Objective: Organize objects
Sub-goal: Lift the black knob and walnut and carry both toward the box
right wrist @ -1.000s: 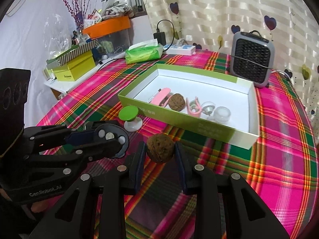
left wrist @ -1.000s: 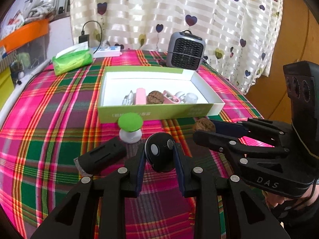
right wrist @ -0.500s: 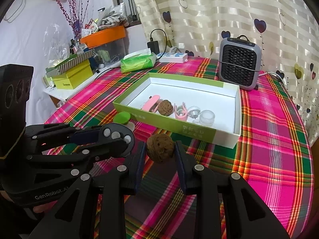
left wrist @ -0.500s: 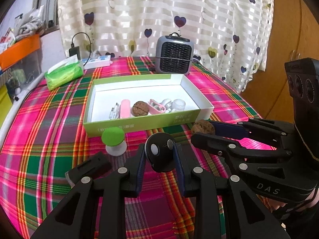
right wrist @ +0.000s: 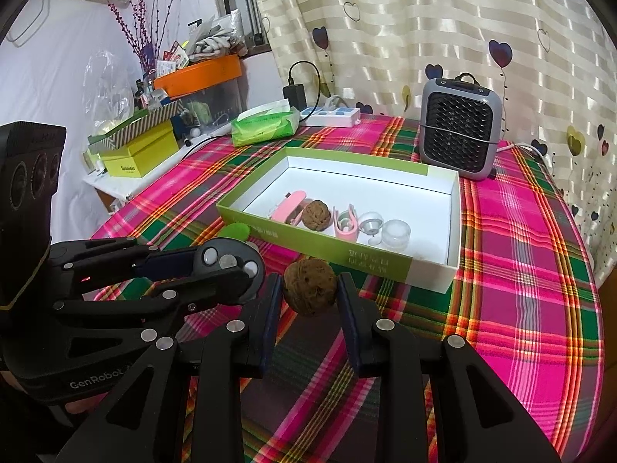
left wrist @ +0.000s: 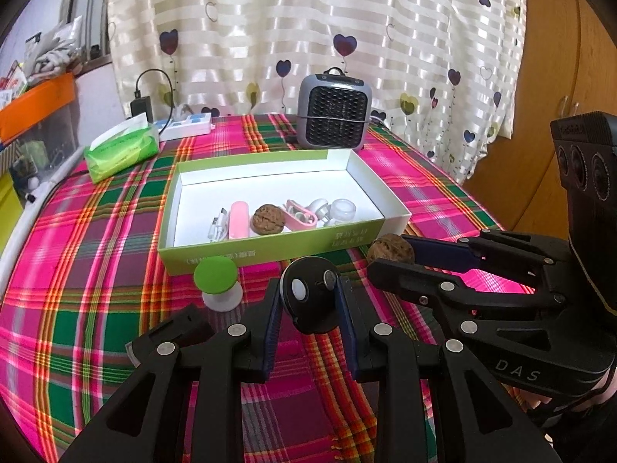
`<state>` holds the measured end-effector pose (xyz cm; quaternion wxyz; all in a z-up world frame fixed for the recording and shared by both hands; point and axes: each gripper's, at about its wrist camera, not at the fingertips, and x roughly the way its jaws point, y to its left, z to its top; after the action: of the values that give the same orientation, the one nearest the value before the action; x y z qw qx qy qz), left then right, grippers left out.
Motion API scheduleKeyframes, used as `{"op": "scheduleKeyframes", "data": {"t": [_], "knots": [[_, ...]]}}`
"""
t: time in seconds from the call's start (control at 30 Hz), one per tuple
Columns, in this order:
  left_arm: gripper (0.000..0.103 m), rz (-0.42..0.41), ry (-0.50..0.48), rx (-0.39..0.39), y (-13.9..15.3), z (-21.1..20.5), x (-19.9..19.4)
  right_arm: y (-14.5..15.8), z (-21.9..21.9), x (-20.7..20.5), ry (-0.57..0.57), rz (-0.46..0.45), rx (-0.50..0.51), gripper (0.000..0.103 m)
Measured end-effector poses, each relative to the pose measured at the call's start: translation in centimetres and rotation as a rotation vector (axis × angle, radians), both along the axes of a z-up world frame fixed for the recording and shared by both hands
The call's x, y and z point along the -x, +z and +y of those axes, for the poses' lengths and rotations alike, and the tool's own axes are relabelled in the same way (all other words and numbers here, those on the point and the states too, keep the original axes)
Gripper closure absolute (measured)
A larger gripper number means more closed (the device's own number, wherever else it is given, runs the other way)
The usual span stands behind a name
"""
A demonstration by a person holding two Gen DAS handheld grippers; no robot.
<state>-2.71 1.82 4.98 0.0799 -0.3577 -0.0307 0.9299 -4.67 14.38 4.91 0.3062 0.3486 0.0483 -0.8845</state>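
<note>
**Both Grippers Loaded Before the Open Box**

The counter [left wrist: 77,270] is covered by a pink-and-green plaid cloth. An open green box [left wrist: 270,252] with a white interior is set on it, at 12 o'clock from both grippers. A grey fan heater [left wrist: 333,114] is positioned beyond the box's far edge, and a green tissue pack [left wrist: 121,150] lies at 10 o'clock from the box.

The left gripper [left wrist: 308,301] is held above the cloth, just short of the box's near wall; its jaws are clenched on a black round disc [left wrist: 308,301]. The right gripper [right wrist: 309,285] is held beside it, at 3 o'clock in the left wrist view; its jaws are clenched on a brown walnut [right wrist: 309,285], which is clear of the cloth and in front of the box's near wall.

Along the near side of the box interior, a pink case [left wrist: 239,220], a second walnut [left wrist: 268,219], a pink clip [left wrist: 302,216] and a clear round jar [left wrist: 343,210] are lined up. A green-topped white knob [left wrist: 218,283] is stood on the cloth just outside the box, at 9 o'clock from the disc.
</note>
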Motion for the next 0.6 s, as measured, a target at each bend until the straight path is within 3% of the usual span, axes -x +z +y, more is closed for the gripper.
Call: {"op": "scheduleKeyframes", "data": {"t": [0.6], "knots": [[0.078,0.02,0.003,-0.001,0.6,-0.5,1.2,0.5,-0.3,0.7,-0.005,0.018,-0.011,0.073]]}}
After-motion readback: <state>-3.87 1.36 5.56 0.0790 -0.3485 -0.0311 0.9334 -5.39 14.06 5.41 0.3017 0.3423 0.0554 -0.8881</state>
